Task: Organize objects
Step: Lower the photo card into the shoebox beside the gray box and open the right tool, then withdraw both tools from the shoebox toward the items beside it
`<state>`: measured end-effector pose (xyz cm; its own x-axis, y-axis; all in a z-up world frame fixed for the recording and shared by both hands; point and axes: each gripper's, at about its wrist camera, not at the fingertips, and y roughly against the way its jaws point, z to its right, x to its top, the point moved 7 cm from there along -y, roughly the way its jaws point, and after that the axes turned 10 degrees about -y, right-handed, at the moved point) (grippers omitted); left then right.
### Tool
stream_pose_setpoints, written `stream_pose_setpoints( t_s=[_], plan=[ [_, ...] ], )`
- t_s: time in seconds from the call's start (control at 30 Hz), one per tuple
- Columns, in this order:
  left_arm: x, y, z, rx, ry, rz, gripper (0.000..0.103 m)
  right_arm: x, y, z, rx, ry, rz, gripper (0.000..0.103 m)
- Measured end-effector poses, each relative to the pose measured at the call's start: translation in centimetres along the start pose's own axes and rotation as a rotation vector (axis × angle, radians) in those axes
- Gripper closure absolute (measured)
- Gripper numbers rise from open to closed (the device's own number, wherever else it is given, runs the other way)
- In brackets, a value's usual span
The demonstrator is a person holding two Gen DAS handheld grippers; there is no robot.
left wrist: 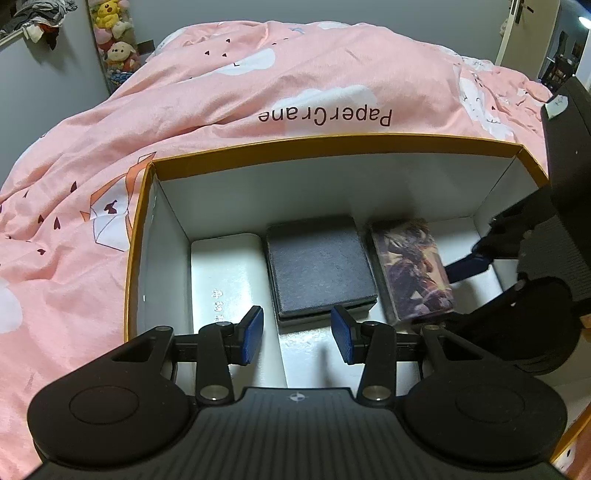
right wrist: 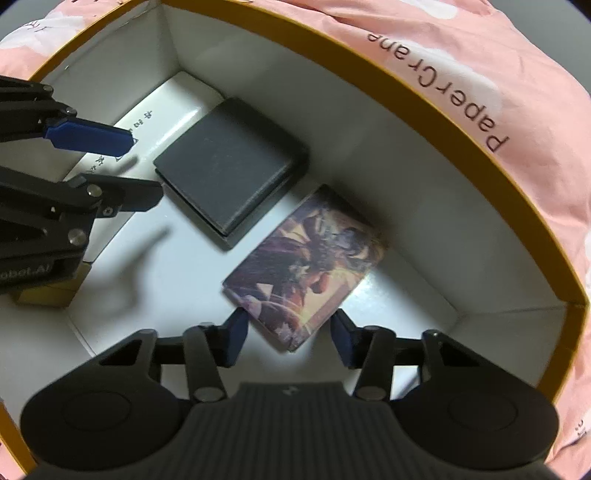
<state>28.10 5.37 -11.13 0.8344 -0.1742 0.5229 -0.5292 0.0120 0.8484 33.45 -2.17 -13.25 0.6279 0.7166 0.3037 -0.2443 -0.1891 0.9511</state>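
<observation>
A gold-rimmed white box (left wrist: 332, 142) lies on the bed. Inside, side by side, lie a white case with printed characters (left wrist: 225, 273), a black square case (left wrist: 319, 266) and a picture-printed card box (left wrist: 413, 273). My left gripper (left wrist: 297, 338) is open and empty, just above the near edge of the black case. My right gripper (right wrist: 288, 338) is open, its fingers on either side of the near end of the picture box (right wrist: 306, 266), not closed on it. The black case (right wrist: 229, 162) and white case (right wrist: 162, 122) also show in the right wrist view.
A pink printed duvet (left wrist: 221, 96) covers the bed around the box. Plush toys (left wrist: 110, 33) hang at the far left wall. The box's white walls (right wrist: 424, 192) stand close around both grippers. A small tan object (right wrist: 48, 291) lies under the left gripper.
</observation>
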Motion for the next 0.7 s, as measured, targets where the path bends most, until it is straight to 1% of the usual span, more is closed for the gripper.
stream_pose_setpoints(
  t_s=[0.13, 0.27, 0.53, 0.6, 0.7],
  plan=[
    [0.0, -0.1, 0.0, -0.008, 0.006, -0.002, 0.052, 0.5, 0.0, -0.4, 0.008, 0.038, 0.035, 0.053],
    [-0.1, -0.1, -0.1, -0.009, 0.01, -0.002, 0.052, 0.8, -0.2, -0.7, -0.017, 0.073, 0.035, 0.053],
    [-0.1, 0.0, -0.1, -0.009, 0.006, 0.0, 0.052, 1.0, 0.0, -0.1, -0.023, 0.042, 0.03, 0.053],
    [0.0, 0.4, -0.1, 0.007, -0.001, 0.02, 0.052, 1.0, 0.3, 0.1, -0.031, 0.027, 0.021, 0.051],
    [0.3, 1.3, -0.2, 0.02, 0.004, 0.056, 0.052, 0.8, 1.9, 0.4, -0.02, -0.017, 0.038, 0.05]
  ],
)
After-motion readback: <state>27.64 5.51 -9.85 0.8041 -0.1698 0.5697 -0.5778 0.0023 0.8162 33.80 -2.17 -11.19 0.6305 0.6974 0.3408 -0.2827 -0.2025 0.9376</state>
